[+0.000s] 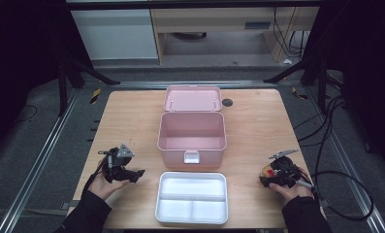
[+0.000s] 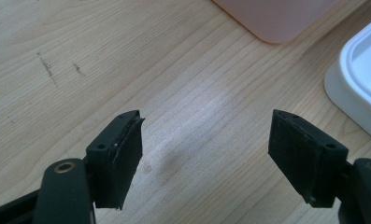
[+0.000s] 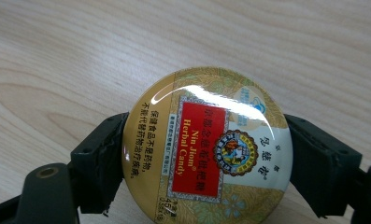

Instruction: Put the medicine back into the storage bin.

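Over on the right, the right gripper [image 3: 206, 154] is clamping a candy tin [image 3: 206, 147], the white tray [image 1: 191, 197] lying leftward; the left gripper [image 2: 206, 149] is gaping wide, holding nothing.

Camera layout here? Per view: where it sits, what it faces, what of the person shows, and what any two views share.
High view: fixed above the person's side, looking forward and down on the table; forearms, both hands, left gripper and right gripper show.
Left gripper view: rides the left gripper, facing bare tabletop; its open jaws show.
Right gripper view: rides the right gripper, jaws clamping the candy tin.
Shared: high and left gripper views both catch the pink box and white tray.
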A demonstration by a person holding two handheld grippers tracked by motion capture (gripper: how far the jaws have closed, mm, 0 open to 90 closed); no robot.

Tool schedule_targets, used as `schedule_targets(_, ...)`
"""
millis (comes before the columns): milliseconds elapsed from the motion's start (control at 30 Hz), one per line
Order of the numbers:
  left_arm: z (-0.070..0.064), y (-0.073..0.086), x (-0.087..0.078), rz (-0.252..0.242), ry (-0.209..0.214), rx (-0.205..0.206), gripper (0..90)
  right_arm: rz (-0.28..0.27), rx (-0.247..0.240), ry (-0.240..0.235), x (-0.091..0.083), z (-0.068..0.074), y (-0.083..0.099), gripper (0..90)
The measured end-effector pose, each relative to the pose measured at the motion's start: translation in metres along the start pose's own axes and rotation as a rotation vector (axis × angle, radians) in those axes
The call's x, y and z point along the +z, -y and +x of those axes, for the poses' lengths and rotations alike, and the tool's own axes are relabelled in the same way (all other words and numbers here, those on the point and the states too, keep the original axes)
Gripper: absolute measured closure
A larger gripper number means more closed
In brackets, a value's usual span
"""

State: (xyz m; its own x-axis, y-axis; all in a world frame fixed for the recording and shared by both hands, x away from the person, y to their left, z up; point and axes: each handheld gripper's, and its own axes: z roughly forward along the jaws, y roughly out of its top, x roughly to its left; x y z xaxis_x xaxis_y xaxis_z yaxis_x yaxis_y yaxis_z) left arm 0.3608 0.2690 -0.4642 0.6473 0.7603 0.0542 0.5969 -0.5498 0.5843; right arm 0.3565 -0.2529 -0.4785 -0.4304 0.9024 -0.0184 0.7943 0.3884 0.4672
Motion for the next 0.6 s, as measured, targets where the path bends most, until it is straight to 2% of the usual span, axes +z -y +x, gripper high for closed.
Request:
schedule_targets(267, 0.000, 0.001, 0.002, 0.006, 0.001, -0.001, 25.9, -0.054, 0.007, -0.010, -0.017, -0.002, -0.012, 20.7)
schedule_targets(600, 0.001, 0.001, 0.002, 0.012, 0.001, -0.002, 25.9, -0.142, -0.035, -0.028, -0.043, 0.007, -0.040, 20.7)
